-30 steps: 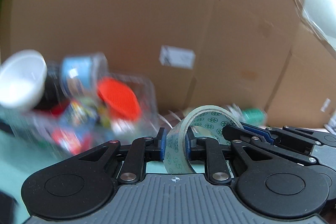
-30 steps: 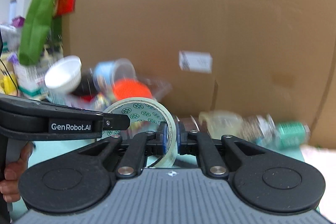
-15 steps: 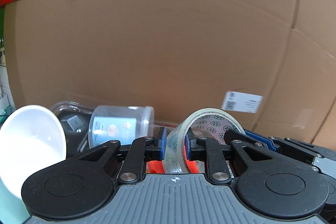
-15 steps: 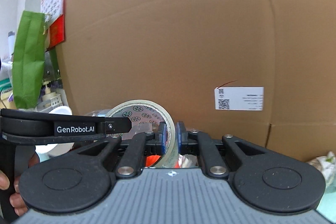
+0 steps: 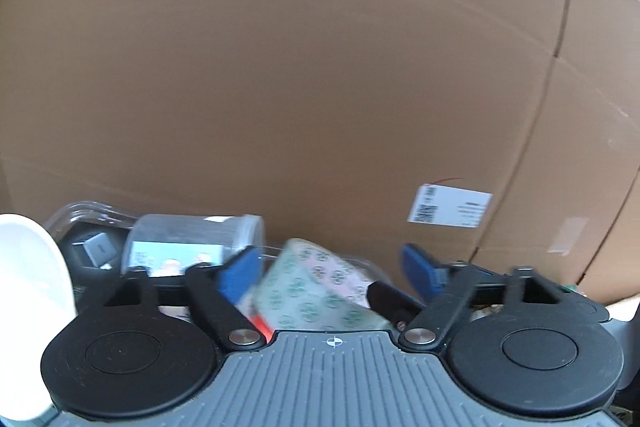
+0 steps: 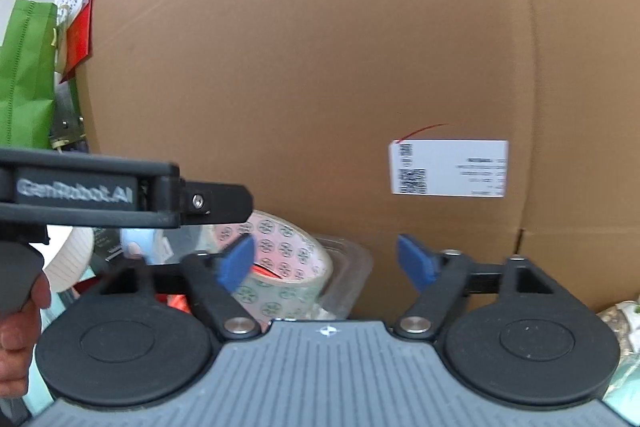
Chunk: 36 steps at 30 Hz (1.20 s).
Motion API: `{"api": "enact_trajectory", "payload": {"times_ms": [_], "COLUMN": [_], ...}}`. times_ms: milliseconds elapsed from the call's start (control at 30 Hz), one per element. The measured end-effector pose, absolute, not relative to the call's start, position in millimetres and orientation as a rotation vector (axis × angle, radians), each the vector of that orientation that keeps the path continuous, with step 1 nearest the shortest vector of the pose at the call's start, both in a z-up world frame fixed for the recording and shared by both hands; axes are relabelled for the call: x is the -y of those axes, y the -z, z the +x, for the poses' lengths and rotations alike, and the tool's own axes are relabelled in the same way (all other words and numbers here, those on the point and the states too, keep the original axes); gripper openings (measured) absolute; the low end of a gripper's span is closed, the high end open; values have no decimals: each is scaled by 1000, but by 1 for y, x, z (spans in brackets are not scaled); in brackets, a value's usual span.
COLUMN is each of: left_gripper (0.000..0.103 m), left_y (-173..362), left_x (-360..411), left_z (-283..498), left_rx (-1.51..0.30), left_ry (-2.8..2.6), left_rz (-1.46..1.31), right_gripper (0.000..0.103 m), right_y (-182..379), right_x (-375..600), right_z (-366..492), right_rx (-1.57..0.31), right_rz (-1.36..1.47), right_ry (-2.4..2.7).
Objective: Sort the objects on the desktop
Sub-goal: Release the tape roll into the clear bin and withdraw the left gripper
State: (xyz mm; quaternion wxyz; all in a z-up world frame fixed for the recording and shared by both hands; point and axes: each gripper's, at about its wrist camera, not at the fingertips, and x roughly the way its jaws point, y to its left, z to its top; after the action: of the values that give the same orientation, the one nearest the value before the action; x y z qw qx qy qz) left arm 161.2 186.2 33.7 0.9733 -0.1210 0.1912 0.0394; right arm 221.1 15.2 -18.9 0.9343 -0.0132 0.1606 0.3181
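Motion-blurred tape roll (image 5: 316, 291); white bowl (image 5: 28, 307) cut off at left edge.

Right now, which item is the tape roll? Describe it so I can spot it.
Start at the big cardboard box. At its foot lies a heap of clear plastic tubs. The tape roll sits on that heap, the only ring, clear with green flower marks.

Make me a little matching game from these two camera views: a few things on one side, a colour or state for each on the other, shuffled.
Things:
1. tape roll
2. bowl
3. cardboard box
4. right gripper

Descriptions:
A. plain brown
B. white
C. open, holding nothing
D. clear, with green printed circles

Pairs: 1-D, 2-B, 3-A, 4-C
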Motion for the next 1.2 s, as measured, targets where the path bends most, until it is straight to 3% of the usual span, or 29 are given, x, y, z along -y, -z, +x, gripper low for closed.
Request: {"api": "enact_trajectory", "payload": {"times_ms": [100,1200], "left_gripper": [103,103], "left_y": [-31,-44], "left_x": [-173,-107], "left_z": [159,107], "left_rx": [-367,-379], "left_ry": [-102,-41], "left_rz": [-190,-105], "right_gripper": [102,103], "right_y": [20,-4], "right_x": [-7,33], "right_z": [217,157], "right_rx": [-329,-364], "right_rz": [-27,-41], "right_ry": [-653,-608]}}
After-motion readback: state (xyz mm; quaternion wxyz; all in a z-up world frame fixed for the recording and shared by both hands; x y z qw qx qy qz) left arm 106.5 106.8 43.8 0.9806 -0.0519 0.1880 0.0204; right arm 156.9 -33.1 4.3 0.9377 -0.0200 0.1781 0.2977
